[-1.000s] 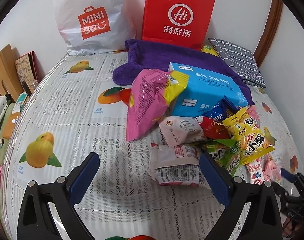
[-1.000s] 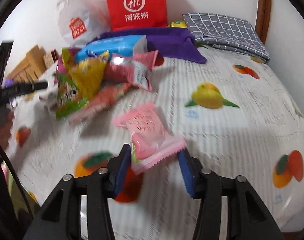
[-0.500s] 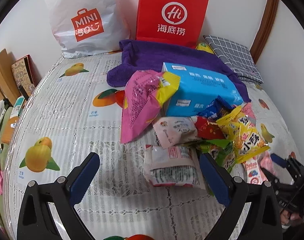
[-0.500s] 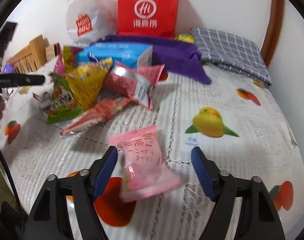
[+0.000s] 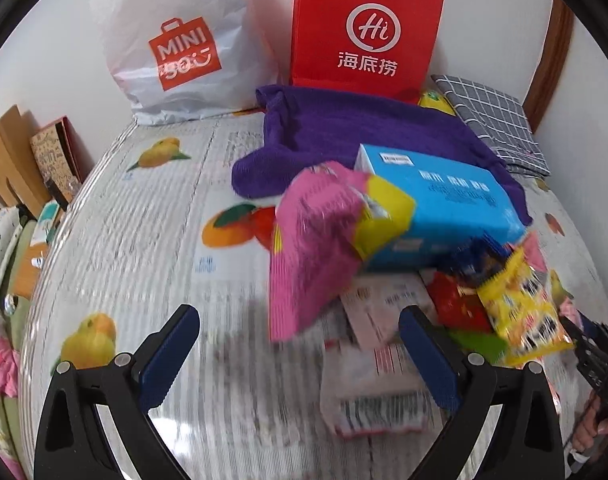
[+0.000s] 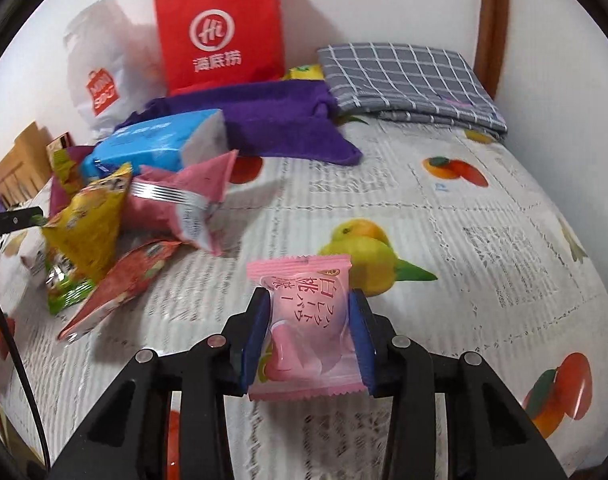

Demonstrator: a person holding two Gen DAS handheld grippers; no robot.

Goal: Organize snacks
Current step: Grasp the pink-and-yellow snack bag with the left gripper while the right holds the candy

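Observation:
A heap of snack packets lies on the fruit-print tablecloth [image 5: 152, 240]. It holds a big pink and yellow bag [image 5: 315, 248], a blue box [image 5: 443, 204], a yellow packet [image 5: 519, 312] and a white barcode packet [image 5: 371, 392]. My left gripper [image 5: 300, 360] is open and empty above the cloth, left of the heap. My right gripper [image 6: 309, 336] is shut on a small pink candy packet [image 6: 307, 320], held above the cloth. The heap also shows in the right wrist view, with the blue box [image 6: 156, 144] at its back.
A white MINISO bag [image 5: 176, 40] and a red paper bag [image 5: 363, 32] stand against the back wall. A purple towel [image 5: 343, 132] and a grey checked cloth [image 5: 491, 116] lie behind the heap. Wooden items [image 5: 8, 156] stand past the left table edge.
My right gripper has closed on the pink candy packet, which lay loose between open fingers half a second ago. My left gripper has moved closer to the heap and stays open.

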